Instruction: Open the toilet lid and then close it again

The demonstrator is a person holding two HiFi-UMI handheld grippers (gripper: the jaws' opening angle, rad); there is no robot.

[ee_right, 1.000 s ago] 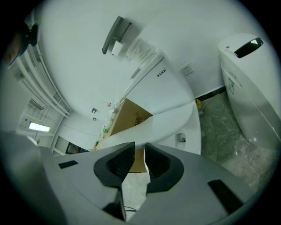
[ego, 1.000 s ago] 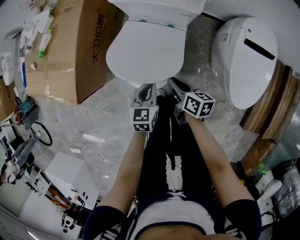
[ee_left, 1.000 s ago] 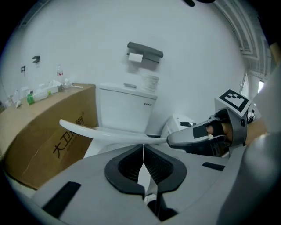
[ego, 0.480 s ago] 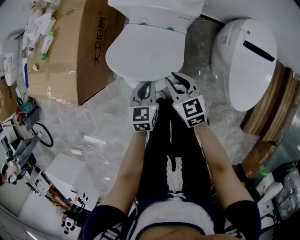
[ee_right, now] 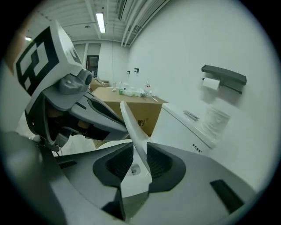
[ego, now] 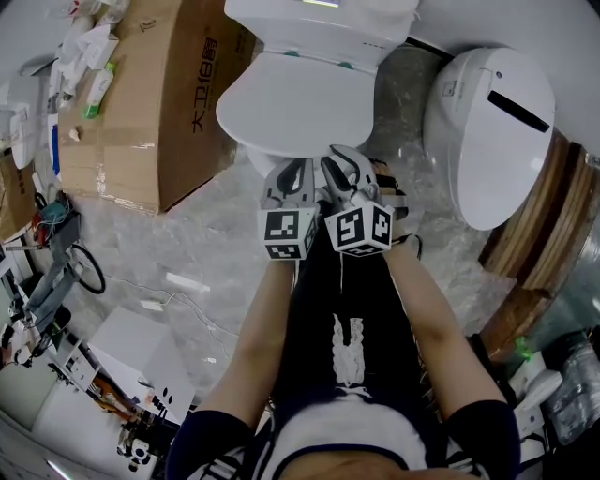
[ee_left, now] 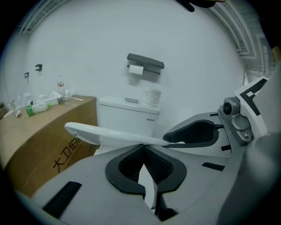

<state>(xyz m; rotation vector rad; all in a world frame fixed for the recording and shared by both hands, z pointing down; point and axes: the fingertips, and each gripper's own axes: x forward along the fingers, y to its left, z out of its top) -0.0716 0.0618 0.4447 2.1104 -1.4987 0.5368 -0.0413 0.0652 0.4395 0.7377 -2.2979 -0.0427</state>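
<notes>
The white toilet lid lies nearly flat in the head view, hinged below the tank. In the left gripper view the toilet lid is a thin plate raised slightly off the bowl. My right gripper, rolled on its side, grips the lid's front edge. In the right gripper view the lid runs between the two pads of the right gripper. My left gripper sits just beside it. The left gripper has its tips shut together right under the lid's rim.
A big cardboard box stands left of the toilet with small bottles on top. A second white toilet rests on a wooden pallet at the right. Cables and parts lie on the floor at left. A paper holder hangs on the wall.
The right gripper has moved left and forward, rolled over, and closed on the lid's front edge beside the left gripper. The left gripper has hardly moved.
</notes>
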